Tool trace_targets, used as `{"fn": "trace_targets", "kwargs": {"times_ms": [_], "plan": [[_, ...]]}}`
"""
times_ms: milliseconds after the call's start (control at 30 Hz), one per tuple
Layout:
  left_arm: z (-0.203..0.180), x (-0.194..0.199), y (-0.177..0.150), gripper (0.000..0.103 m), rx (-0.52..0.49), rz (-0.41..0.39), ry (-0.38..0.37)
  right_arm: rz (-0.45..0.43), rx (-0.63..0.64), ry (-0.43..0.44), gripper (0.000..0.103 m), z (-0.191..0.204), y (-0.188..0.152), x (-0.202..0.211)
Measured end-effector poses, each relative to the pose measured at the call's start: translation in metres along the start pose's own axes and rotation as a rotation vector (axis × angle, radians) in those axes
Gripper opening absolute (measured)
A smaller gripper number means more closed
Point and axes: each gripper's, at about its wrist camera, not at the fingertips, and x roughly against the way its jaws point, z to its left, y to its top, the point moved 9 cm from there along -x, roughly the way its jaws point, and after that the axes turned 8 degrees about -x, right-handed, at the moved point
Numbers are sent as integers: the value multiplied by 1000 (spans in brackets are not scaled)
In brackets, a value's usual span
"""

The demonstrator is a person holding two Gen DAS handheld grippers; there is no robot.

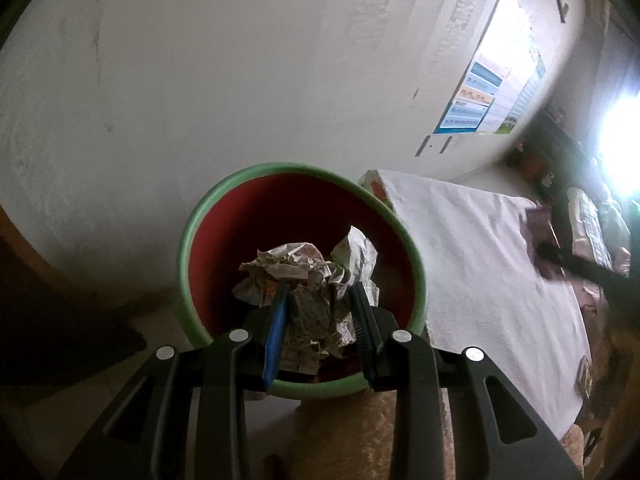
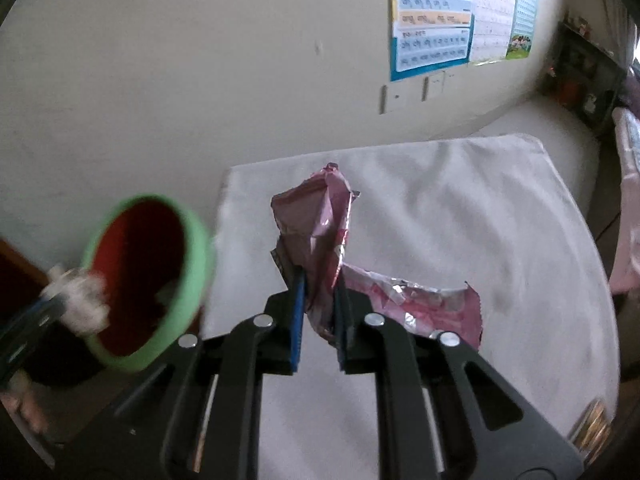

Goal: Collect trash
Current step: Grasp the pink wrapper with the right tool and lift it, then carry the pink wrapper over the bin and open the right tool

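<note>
A red bin with a green rim point(image 1: 184, 248) stands left of a table under a white cloth point(image 1: 480, 260). My left gripper point(image 1: 320, 288) hangs over the bin's mouth, shut on a crumpled ball of newspaper point(image 1: 300, 264). In the right wrist view the bin point(image 2: 196, 264) is at the left, blurred, with the left gripper and its pale paper point(image 2: 80, 300) at its mouth. My right gripper point(image 2: 320, 280) is above the white cloth point(image 2: 460, 200), shut on a crumpled pink foil wrapper point(image 2: 316, 216). The wrapper sticks up past the fingertips and trails off to the right.
A pale wall with posters point(image 2: 432, 20) and sockets point(image 2: 434, 86) stands behind the table. Dark shelves point(image 2: 580, 72) fill the back right corner. A small brownish object point(image 2: 592, 428) lies at the table's near right edge. Dark wood point(image 1: 24, 264) sits left of the bin.
</note>
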Motion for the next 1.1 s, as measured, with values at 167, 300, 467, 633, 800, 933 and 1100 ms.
{"fn": "trace_targets", "kwargs": {"times_ms": [167,300,467,633,800,933,1100], "plan": [[-11,1,3,29,-34,-2,-6,-1,-51,72,14,23,-43,31],[-16,2,5,29,-61,-6,-8,18,-55,109,14,41,-64,35],[-16,4,2,29,-70,-4,-8,39,-39,166,14,68,-70,35],[-12,2,3,29,-63,5,-4,46,-13,211,14,90,-64,35],[-2,-7,6,29,-44,19,5,63,-14,255,15,108,-51,22],[8,-13,9,29,-30,22,18,81,-43,315,16,126,-37,10],[21,-23,13,29,-8,35,30,107,-43,356,17,148,-28,-6]]}}
